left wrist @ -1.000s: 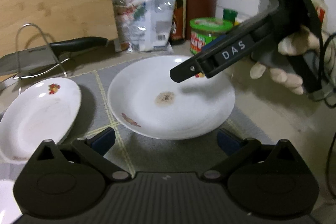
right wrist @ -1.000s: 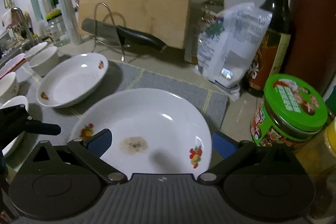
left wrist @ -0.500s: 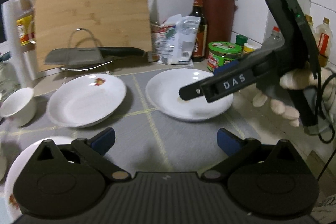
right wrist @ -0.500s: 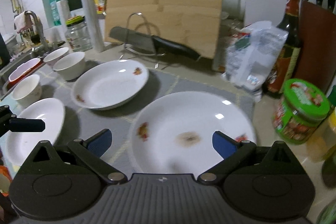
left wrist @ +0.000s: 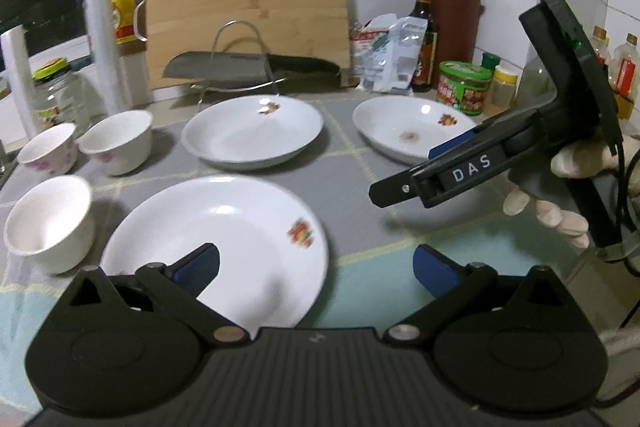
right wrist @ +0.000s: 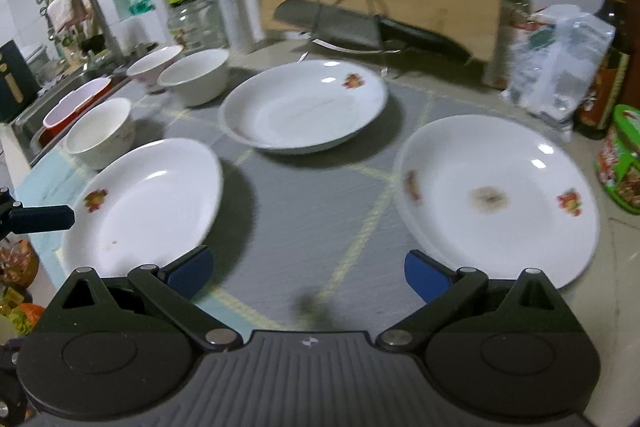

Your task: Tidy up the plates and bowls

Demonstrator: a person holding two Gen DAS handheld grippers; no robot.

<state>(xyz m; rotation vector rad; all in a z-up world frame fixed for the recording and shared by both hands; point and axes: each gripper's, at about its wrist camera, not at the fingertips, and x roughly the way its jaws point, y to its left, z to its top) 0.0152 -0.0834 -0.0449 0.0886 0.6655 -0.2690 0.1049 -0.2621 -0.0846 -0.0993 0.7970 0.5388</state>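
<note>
Only from the right wrist, a sink (right wrist: 60,83) shows (both jaws spread, empty); plates (right wrist: 304,107) dot the grey-matted surface (right wrist: 312,195).

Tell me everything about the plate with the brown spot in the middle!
The plate with the brown spot is round, white and glossy, shallow with a raised rim, probably ceramic. A brownish smudge marks its centre, and small fruit pictures decorate its inner wall. It lies flat and upright, partly on the grey mat and partly on the counter, near the green-lidded jar. Nothing rests in it, and neither claw touches it.
</note>
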